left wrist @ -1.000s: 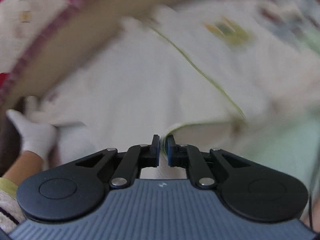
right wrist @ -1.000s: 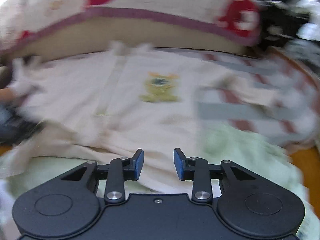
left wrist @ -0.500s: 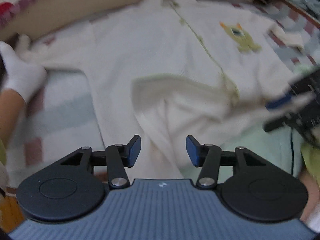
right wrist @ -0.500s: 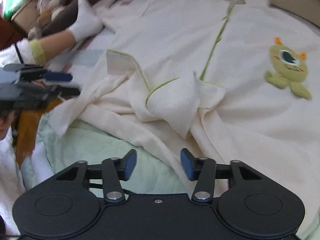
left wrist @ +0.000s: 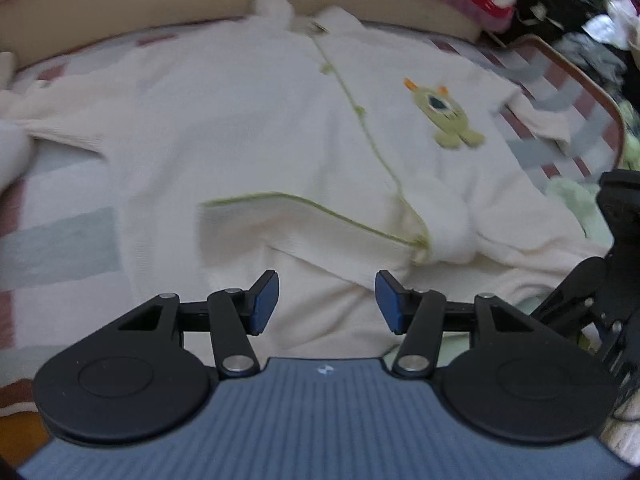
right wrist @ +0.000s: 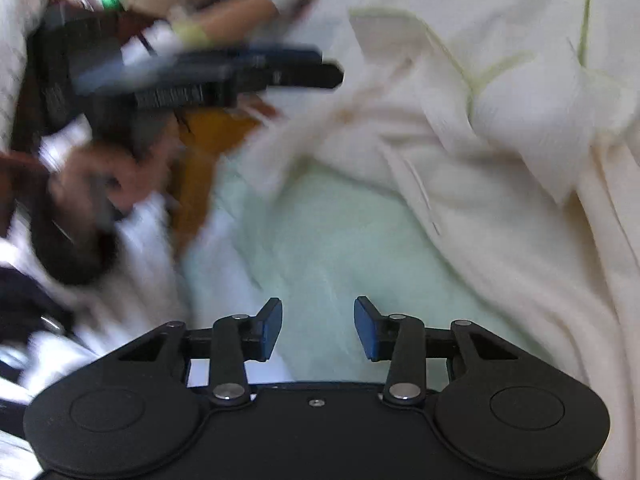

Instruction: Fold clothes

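- We are holding the left claw [left wrist: 326, 302] with its blue-padded fingers [left wrist: 266, 300] spread wide and gripping nothing, hovering just above the lower part of the cream knitted baby garment with light-green trim [left wrist: 248, 128].
- We are holding the right claw [right wrist: 318, 328] with its jaws also apart and empty, over the pale mint-green cloth [right wrist: 320, 240] that is lying under the garment's bottom edge.
- In the left wrist view, the garment is lying spread out flat on the bed, front side up, with a green line of trim running down its middle.
- One lower flap of the garment [left wrist: 312, 220] is lying turned up over the body, its green-edged hem showing just ahead of the left claw.
- A small green monster patch with orange horns [left wrist: 444, 116] is sitting on the garment's chest, to the right of the middle trim line.
- A blanket of red, grey and white checks [left wrist: 56, 240] is lying beneath the garment and showing on both sides of it.
- Beyond the garment's collar, a tan cushion edge with a purple border [left wrist: 120, 4] is running across the top of the left wrist view.
- In the right wrist view, we are seeing the left claw [right wrist: 304, 68] blurred, at upper left, with a hand [right wrist: 100, 176] gripping its handle.
- The black frame of the right claw [left wrist: 612, 280] is showing at the right edge of the left wrist view.
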Demonstrator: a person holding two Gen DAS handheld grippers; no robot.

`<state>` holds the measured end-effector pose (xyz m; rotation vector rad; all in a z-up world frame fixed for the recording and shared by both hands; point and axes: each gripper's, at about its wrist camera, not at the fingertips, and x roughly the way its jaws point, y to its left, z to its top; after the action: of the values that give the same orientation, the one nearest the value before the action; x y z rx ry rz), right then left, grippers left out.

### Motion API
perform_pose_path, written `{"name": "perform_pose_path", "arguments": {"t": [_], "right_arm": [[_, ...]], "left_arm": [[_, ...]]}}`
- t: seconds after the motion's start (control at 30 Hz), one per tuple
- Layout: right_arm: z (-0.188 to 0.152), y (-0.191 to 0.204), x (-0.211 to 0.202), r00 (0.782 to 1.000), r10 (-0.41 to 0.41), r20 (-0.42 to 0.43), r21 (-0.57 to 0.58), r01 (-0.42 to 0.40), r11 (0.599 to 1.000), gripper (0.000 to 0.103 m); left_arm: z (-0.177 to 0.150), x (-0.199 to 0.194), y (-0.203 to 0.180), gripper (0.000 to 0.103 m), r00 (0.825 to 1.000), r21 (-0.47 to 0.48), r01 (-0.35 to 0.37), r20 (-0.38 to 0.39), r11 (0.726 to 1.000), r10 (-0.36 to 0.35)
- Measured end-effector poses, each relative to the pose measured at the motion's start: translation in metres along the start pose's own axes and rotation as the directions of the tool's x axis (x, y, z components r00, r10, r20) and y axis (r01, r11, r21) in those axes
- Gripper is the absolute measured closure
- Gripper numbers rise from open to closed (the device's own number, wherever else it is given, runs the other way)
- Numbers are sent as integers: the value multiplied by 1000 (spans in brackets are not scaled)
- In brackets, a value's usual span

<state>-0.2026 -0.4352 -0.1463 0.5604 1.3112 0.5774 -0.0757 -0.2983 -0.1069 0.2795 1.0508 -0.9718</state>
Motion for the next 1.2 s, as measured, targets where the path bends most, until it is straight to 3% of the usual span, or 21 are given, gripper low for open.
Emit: {"name": "perform_pose_path", "arguments": {"t": [0.13,0.23,0.27,0.3,0.33,0.4,0.47,0.57,0.63,0.7,0.73,0.77,0.8,0.87,0.93,1.1,1.2], "right_arm": [[-8,18,-18,994,-50,96,-30,53,998,57],[-5,30,-37,968,-161,190,-76,178,981,57],[-3,33,-40,958,-202,203,-92,224,970,56],[-1,35,-43,948,-242,208,-111,268,957,55],[1,38,-44,938,-282,202,-134,311,941,55],[7,37,-47,930,-317,185,-172,348,921,55],[9,29,-58,943,-285,171,-195,316,929,55],[12,8,-85,968,-97,229,-139,131,982,55],[18,-11,-102,958,-13,288,-44,26,999,55],[16,-31,-116,945,-22,325,60,3,998,55],[17,-39,-121,944,-58,323,95,28,995,55],[15,-42,-125,945,-105,310,107,75,991,63],[13,-41,-127,946,-161,281,85,142,986,78],[7,-33,-125,945,-247,215,9,251,968,84],[-1,-23,-120,930,-330,161,-59,343,938,84],[-14,-4,-102,858,-500,116,-214,514,831,81],[-16,1,-86,839,-530,123,-271,543,795,66]], "left_arm": [[-5,39,-16,44,992,42,77,-107,996,-72],[-13,62,-19,48,971,8,144,-192,990,-139],[-16,60,-19,74,966,-3,165,-201,986,-162],[-20,57,-19,92,960,-19,178,-214,984,-178],[-24,55,-18,98,954,-42,187,-228,981,-192],[-33,49,-17,98,946,-76,199,-247,977,-212],[-39,41,-17,98,946,-84,191,-250,978,-206],[-42,34,-20,98,949,-85,187,-242,979,-202],[-39,29,-22,99,954,-73,184,-227,980,-196],[-36,22,-24,99,960,-61,182,-207,981,-191],[-34,19,-24,99,962,-55,181,-197,982,-188],[-33,16,-25,100,965,-49,180,-187,983,-186],[-31,13,-26,100,967,-43,178,-177,983,-183],[-26,5,-27,100,973,-33,175,-150,984,-178],[-21,-4,-24,100,977,-38,176,-118,984,-179],[-22,-15,-29,100,978,-33,182,-95,983,-185],[-26,-22,-35,100,980,-17,177,-89,984,-178]]}}
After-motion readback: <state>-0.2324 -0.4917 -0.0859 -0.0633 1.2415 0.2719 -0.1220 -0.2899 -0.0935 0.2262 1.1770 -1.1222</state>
